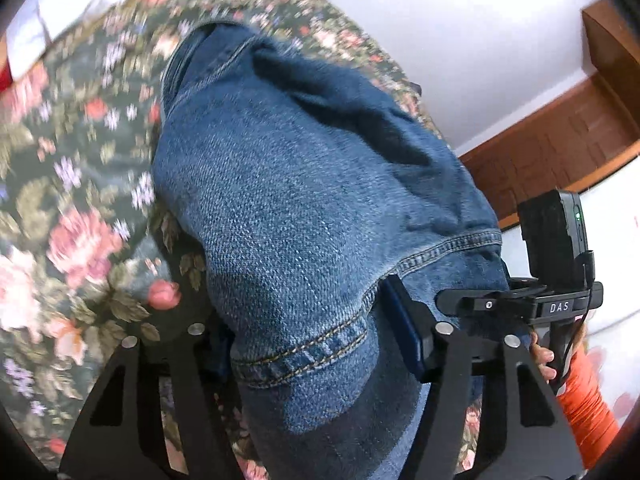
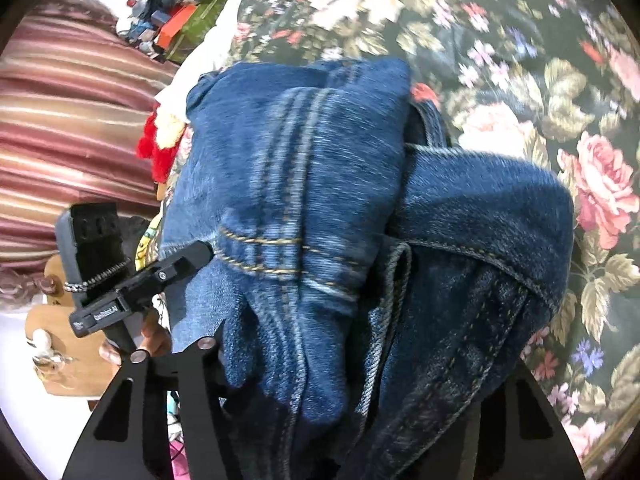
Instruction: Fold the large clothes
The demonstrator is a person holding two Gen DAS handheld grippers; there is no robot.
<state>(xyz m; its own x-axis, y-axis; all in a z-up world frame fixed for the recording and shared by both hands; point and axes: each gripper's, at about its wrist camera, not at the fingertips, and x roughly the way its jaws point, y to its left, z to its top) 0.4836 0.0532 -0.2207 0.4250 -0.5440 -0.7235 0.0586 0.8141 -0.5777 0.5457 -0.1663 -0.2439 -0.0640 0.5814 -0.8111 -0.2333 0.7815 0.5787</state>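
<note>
Blue denim jeans (image 1: 304, 184), folded into a thick bundle, lie on a floral bedspread (image 1: 60, 208). My left gripper (image 1: 312, 340) is shut on a stitched hem fold, with both pads pressed against the denim. In the right wrist view the jeans (image 2: 304, 200) bunch up with a seamed fold in front. My right gripper (image 2: 360, 360) is shut on that bunch; its left finger (image 2: 218, 354) touches the cloth and its right finger is hidden under denim. The two grippers hold the bundle side by side, and each one's black body shows at the edge of the other's view.
The floral bedspread (image 2: 540, 100) spreads around the jeans. A white wall (image 1: 460, 40) and brown wooden trim (image 1: 560, 132) stand beyond the bed. A hand with an orange sleeve (image 1: 584, 400) holds the right gripper. Striped fabric (image 2: 72, 120), a red fuzzy item (image 2: 158, 152) and small clutter (image 2: 168, 24) lie at the left.
</note>
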